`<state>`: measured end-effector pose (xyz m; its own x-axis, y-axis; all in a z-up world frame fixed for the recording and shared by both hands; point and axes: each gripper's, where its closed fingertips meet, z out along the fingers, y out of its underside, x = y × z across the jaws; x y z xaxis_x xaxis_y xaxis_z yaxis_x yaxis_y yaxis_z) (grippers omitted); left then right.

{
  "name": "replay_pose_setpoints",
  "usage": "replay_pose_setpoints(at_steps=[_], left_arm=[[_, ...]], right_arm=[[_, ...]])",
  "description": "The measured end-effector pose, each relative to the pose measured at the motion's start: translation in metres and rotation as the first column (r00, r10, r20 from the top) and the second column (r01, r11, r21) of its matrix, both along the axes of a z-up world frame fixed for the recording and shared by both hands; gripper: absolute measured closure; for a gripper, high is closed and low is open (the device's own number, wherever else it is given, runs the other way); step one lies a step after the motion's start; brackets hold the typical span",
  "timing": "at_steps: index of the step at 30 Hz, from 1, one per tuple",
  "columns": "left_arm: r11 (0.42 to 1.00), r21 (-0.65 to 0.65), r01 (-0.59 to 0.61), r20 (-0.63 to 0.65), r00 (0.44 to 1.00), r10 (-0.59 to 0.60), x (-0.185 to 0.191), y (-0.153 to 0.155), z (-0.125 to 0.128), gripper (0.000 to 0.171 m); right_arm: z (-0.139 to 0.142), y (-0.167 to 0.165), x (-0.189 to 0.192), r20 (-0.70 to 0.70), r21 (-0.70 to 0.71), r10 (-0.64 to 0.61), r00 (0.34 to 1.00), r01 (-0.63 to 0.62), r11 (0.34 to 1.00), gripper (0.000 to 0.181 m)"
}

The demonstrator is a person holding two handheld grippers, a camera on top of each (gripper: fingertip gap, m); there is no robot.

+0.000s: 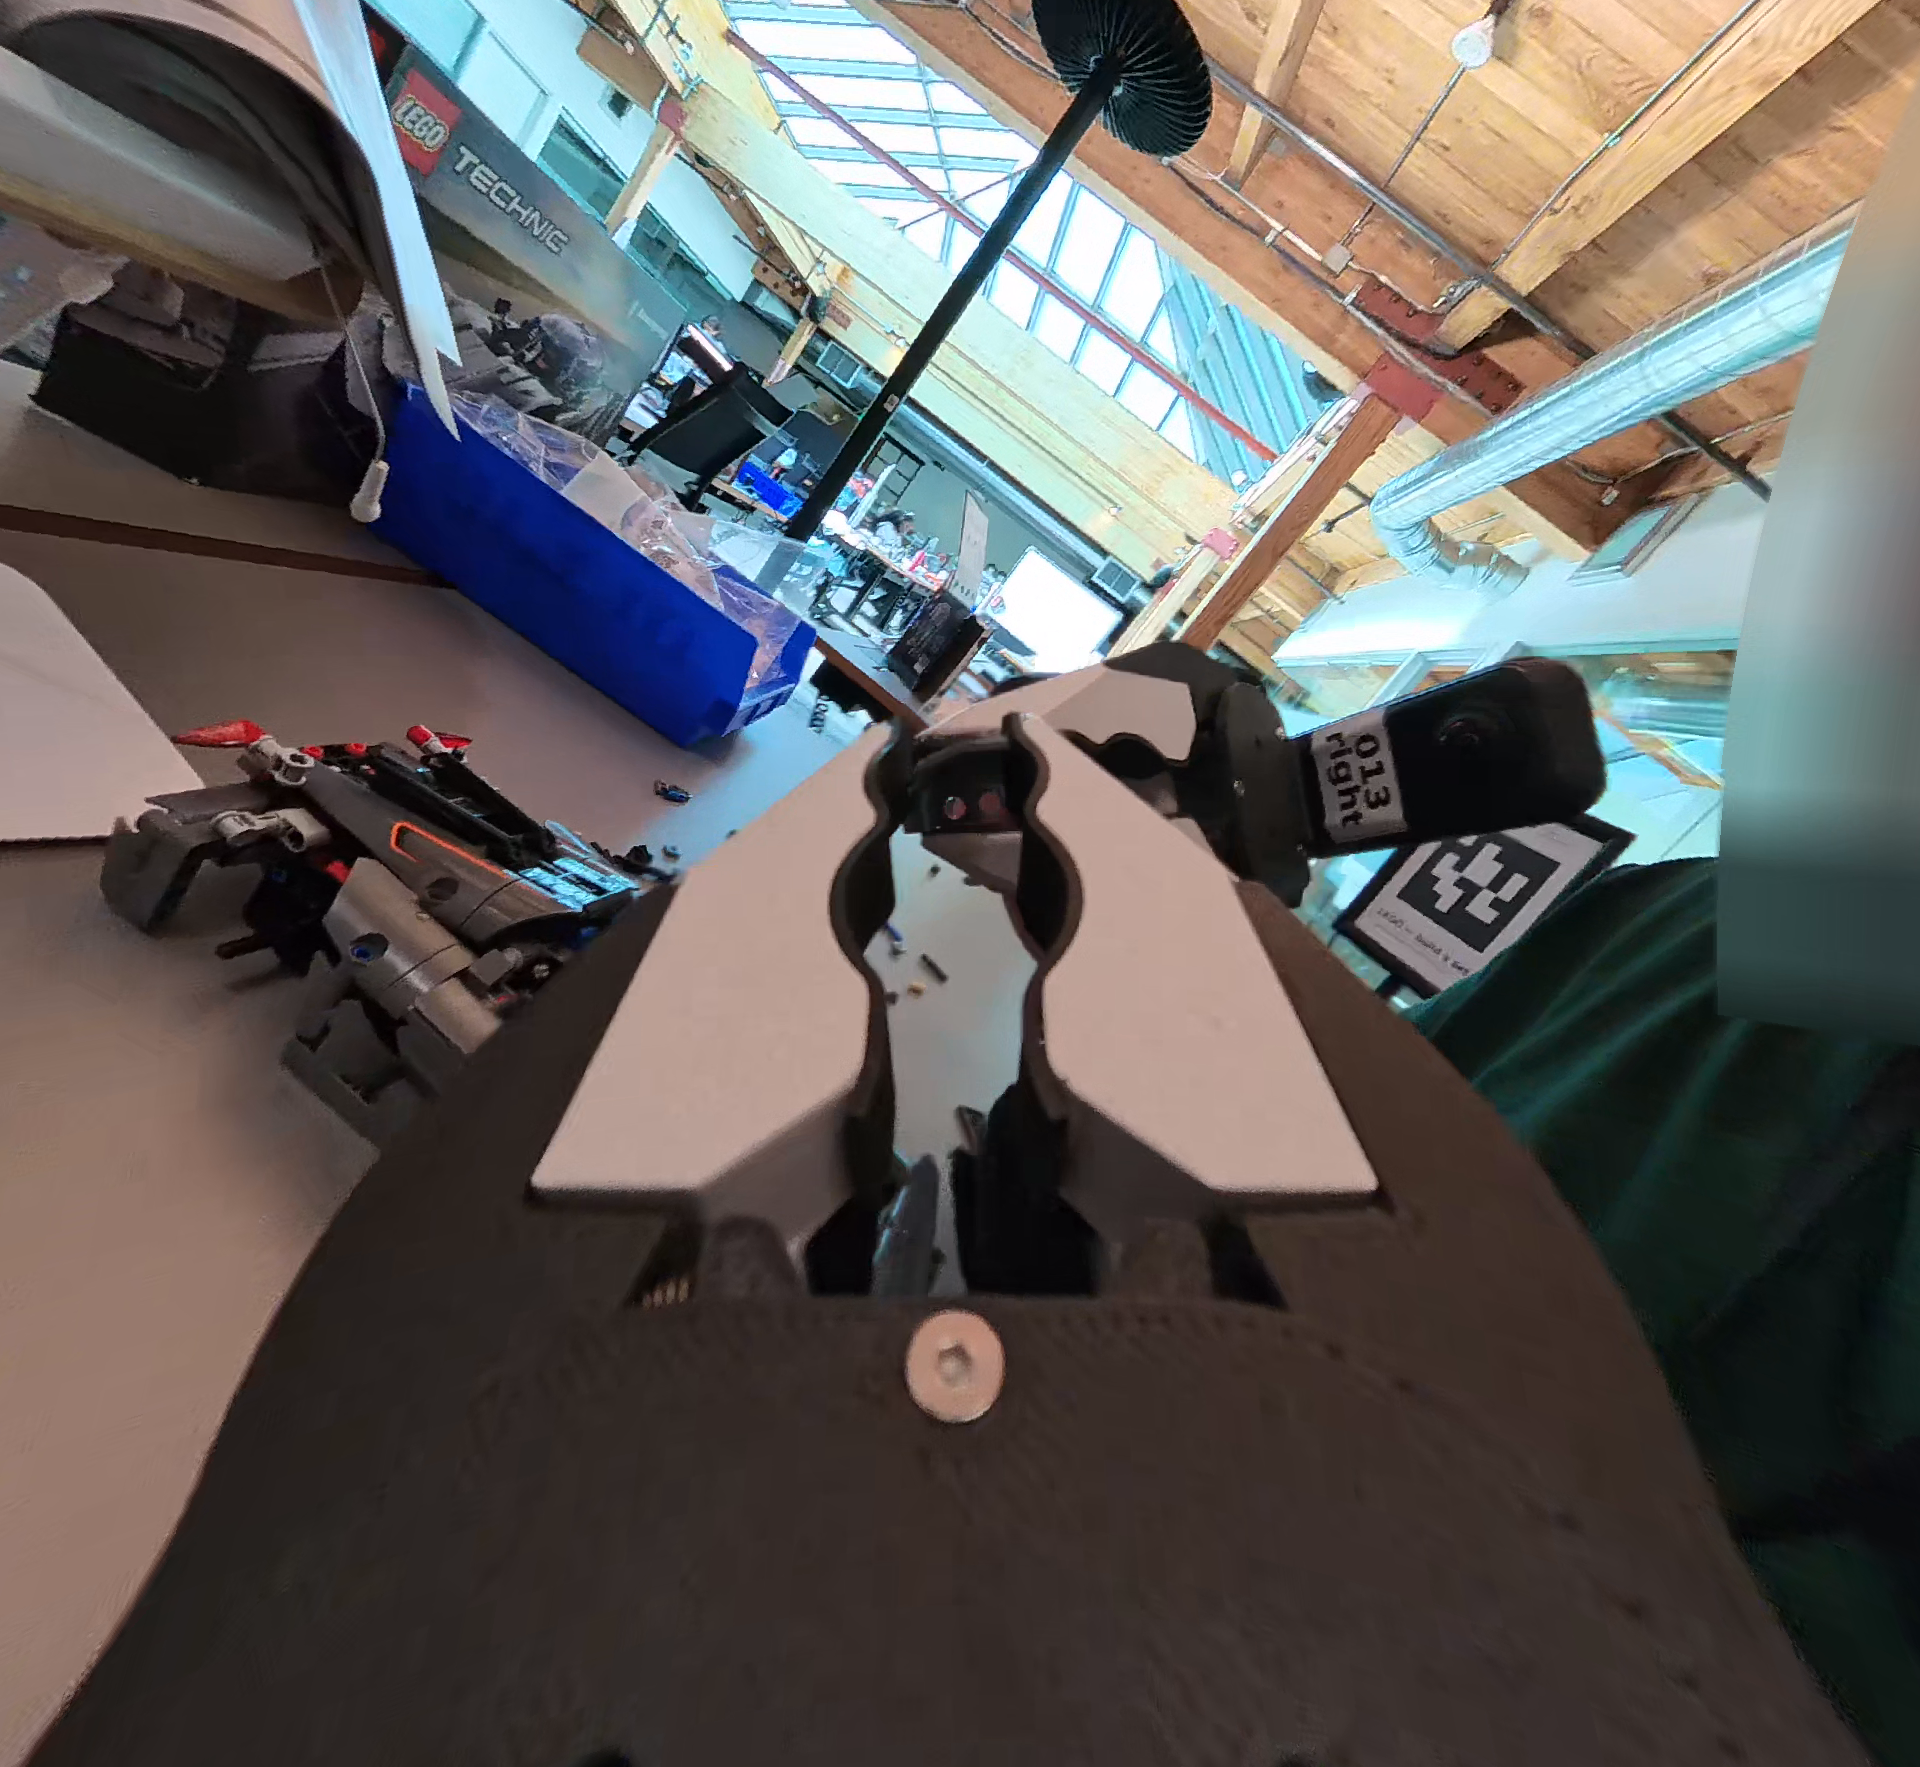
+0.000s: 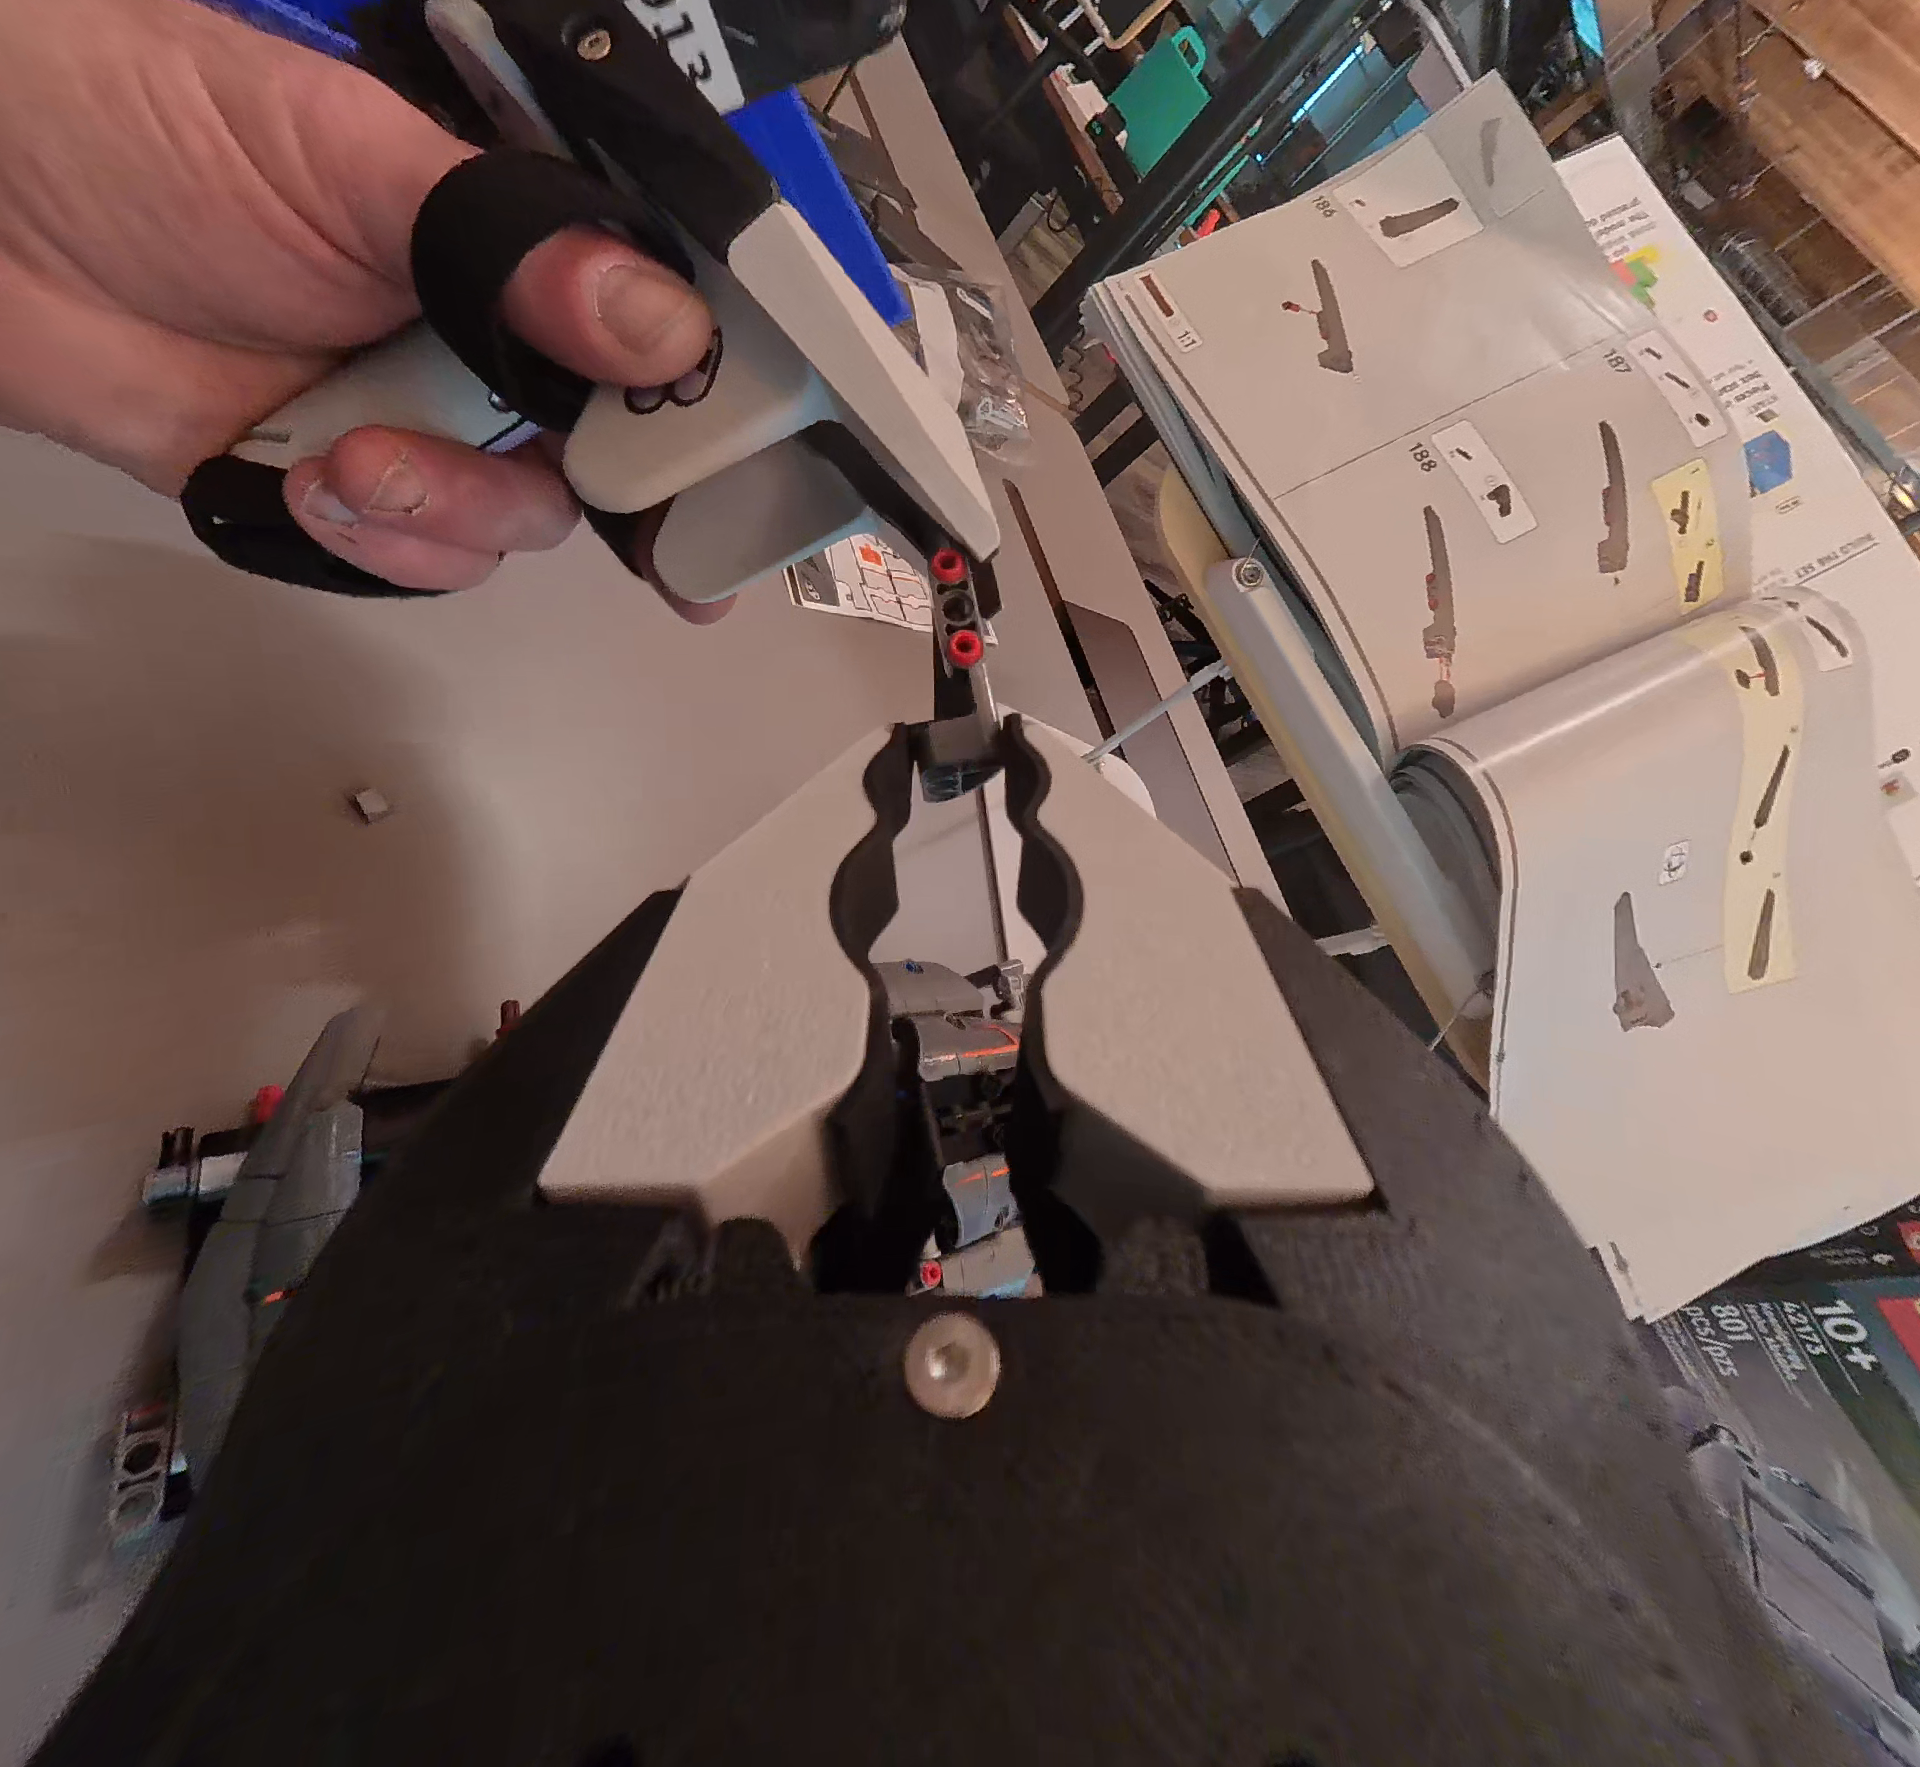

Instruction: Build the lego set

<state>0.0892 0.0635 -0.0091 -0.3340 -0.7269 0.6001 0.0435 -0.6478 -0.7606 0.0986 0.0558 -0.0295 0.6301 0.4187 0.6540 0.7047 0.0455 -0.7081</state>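
left wrist view: the left gripper [image 1: 958, 749] has its tips nearly together, pinching a small black beam [image 1: 961, 798] with red pin ends showing in its holes. the beam's long axis runs across the tips toward the right gripper [image 1: 1049, 725], which meets it tip to tip from the far side; from here i cannot tell how wide that one stands. left of the beam and lower, the half-built model [image 1: 384, 870] lies on the table [image 1: 156, 1198], long axis running left to right, grey and black with an orange stripe and red pins. a blue bin [image 1: 582, 574] sits beyond the model.

right wrist view: the right gripper [image 2: 958, 746] is closed down on the beam's lower end, a black block [image 2: 951, 761]. the beam [image 2: 958, 621] rises from those tips, tilted slightly, to the left gripper [image 2: 961, 564], held in a hand [image 2: 260, 263]; that gripper's tips grip its upper end. the beam is black with two red pins, one above the other. the model [image 2: 961, 1042] shows below the beam, through the gap between the fingers. an open manual [image 2: 1507, 574] lies right of the beam.
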Motion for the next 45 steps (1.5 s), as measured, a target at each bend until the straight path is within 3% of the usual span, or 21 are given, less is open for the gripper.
replay_pose_setpoints(at_steps=[6, 13, 17, 24, 27, 29, 30, 33, 37, 40, 45], left_arm=[[0.955, 0.280, -0.100, -0.127, 0.982, 0.140, 0.000, 0.008, -0.005, 0.153], [0.724, 0.690, -0.012, -0.220, 0.949, 0.225, 0.015, -0.016, -0.009, 0.135], [0.663, 0.749, 0.018, -0.209, 0.955, 0.210, 0.021, -0.024, -0.009, 0.140], [0.470, 0.883, 0.010, -0.154, 0.951, 0.269, 0.028, -0.033, 0.001, 0.134], [0.371, 0.924, 0.096, -0.210, 0.936, 0.281, 0.040, -0.043, -0.016, 0.132], [0.318, 0.938, 0.135, -0.234, 0.925, 0.298, 0.048, -0.047, -0.028, 0.141], [0.306, 0.941, 0.142, -0.238, 0.923, 0.303, 0.051, -0.048, -0.032, 0.153], [0.329, 0.931, 0.155, -0.251, 0.930, 0.270, 0.053, -0.055, -0.036, 0.162], [0.349, 0.927, 0.138, -0.240, 0.934, 0.266, 0.051, -0.059, -0.037, 0.165], [0.361, 0.925, 0.117, -0.229, 0.932, 0.282, 0.044, -0.056, -0.035, 0.166], [0.389, 0.913, 0.122, -0.262, 0.907, 0.330, 0.031, -0.043, -0.044, 0.166]], right_arm=[[-0.011, 0.000, 0.009, 0.027, -0.069, -0.014, 1.000, 0.015, 0.997, 0.167], [-0.014, -0.011, 0.017, 0.059, -0.102, 0.025, 0.998, -0.018, 0.995, 0.167], [-0.017, -0.016, 0.025, 0.047, -0.126, 0.030, 0.998, -0.023, 0.992, 0.168], [-0.023, -0.023, 0.043, 0.077, -0.158, -0.006, 0.997, 0.018, 0.987, 0.167], [-0.022, -0.031, 0.040, 0.078, -0.157, 0.021, 0.997, -0.009, 0.988, 0.167], [-0.021, -0.035, 0.037, 0.079, -0.158, 0.036, 0.996, -0.023, 0.987, 0.167], [-0.021, -0.038, 0.034, 0.075, -0.160, 0.050, 0.996, -0.037, 0.986, 0.167], [-0.023, -0.039, 0.037, 0.081, -0.157, 0.029, 0.996, -0.016, 0.987, 0.167], [-0.022, -0.044, 0.035, 0.002, -0.171, 0.043, 0.999, -0.042, 0.984, 0.164], [-0.017, -0.047, 0.036, -0.058, -0.153, 0.034, 0.998, -0.042, 0.987, 0.150], [-0.008, -0.058, 0.055, -0.127, -0.130, -0.010, 0.992, -0.007, 0.991, 0.157]])
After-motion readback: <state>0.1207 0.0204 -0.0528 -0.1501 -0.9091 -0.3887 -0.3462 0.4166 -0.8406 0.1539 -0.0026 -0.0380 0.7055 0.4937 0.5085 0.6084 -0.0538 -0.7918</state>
